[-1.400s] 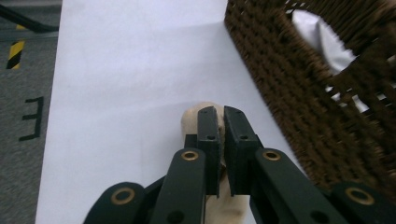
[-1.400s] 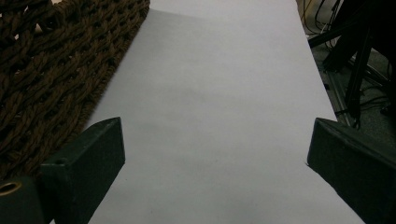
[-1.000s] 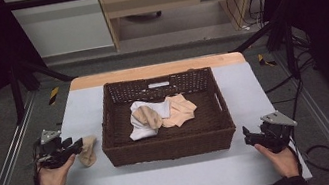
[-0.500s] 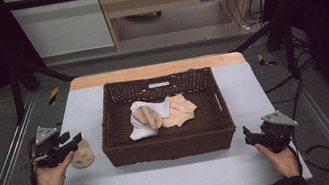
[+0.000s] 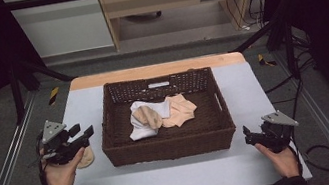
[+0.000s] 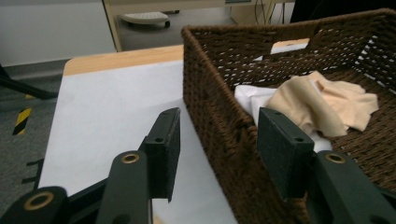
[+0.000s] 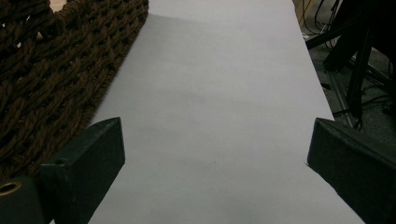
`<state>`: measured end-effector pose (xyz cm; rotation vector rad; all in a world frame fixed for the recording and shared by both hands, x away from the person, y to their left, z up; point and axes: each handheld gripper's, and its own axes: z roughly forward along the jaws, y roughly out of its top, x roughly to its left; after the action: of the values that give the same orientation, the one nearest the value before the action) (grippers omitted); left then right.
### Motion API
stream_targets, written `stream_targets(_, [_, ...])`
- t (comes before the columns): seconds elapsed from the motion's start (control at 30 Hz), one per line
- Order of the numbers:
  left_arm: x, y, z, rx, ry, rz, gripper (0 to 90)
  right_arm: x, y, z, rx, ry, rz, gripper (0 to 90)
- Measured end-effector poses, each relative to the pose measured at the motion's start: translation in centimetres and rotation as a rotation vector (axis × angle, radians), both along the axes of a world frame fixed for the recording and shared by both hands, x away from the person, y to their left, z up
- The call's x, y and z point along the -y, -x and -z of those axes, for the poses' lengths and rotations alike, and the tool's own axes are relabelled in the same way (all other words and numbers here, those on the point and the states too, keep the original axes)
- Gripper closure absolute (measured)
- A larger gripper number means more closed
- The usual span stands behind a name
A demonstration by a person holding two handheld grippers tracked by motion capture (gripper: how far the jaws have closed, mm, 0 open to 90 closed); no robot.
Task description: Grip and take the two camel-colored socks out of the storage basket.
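Cloth, soft and light: the beige piece [image 5: 86,158] lies at the table's [image 5: 177,181] left edge, just under your left gripper [image 5: 82,135], jaws apart, empty. It will likely slump; pinch a raised fold. Wicker basket [image 5: 126,149] mid-table holds a white cloth [image 5: 143,121] and peach cloths [image 5: 181,111], heaped. Right gripper [image 5: 248,135] near the right edge, jaws wide, empty.

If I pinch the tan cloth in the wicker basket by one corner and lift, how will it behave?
The crumpled tan cloth would probably hang limp, since it lies in soft folds. It likely weighs little, being thin fabric. It overlaps the white cloth, so that one may drag along. The dark brown wicker basket looks stiff enough to stay put.
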<state>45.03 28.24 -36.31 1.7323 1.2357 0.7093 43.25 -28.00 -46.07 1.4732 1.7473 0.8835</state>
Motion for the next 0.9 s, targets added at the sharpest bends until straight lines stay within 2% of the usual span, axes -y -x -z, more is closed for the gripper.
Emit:
stream_targets(0.37, [3.8, -0.5, -1.8, 0.054, 0.010, 0.069, 47.2, 0.1, 0.0, 0.0, 0.001, -0.006, 0.008, 4.2])
stream_targets(0.5, [4.7, -0.8, -2.3, 0.070, 0.019, 0.090, 47.0, 0.0, -0.1, 0.0, 0.001, -0.004, 0.007, 4.2])
stream_targets(0.63, [6.1, -1.5, -2.8, 0.077, 0.035, 0.102, 47.0, 0.1, -0.1, 0.0, 0.001, -0.007, 0.011, 4.2])
stream_targets(0.67, [6.9, -1.9, -3.1, 0.083, 0.039, 0.109, 47.1, 0.1, -0.1, 0.0, 0.003, -0.006, 0.013, 4.2])
stream_targets(0.7, [6.9, -1.9, -3.1, 0.083, 0.039, 0.109, 47.4, 0.1, -0.1, 0.0, 0.003, -0.006, 0.013, 4.2])
stream_targets(0.9, [9.3, -3.1, -3.9, 0.100, 0.032, 0.127, 47.4, 0.2, -0.2, 0.0, 0.009, -0.003, 0.015, 4.1])
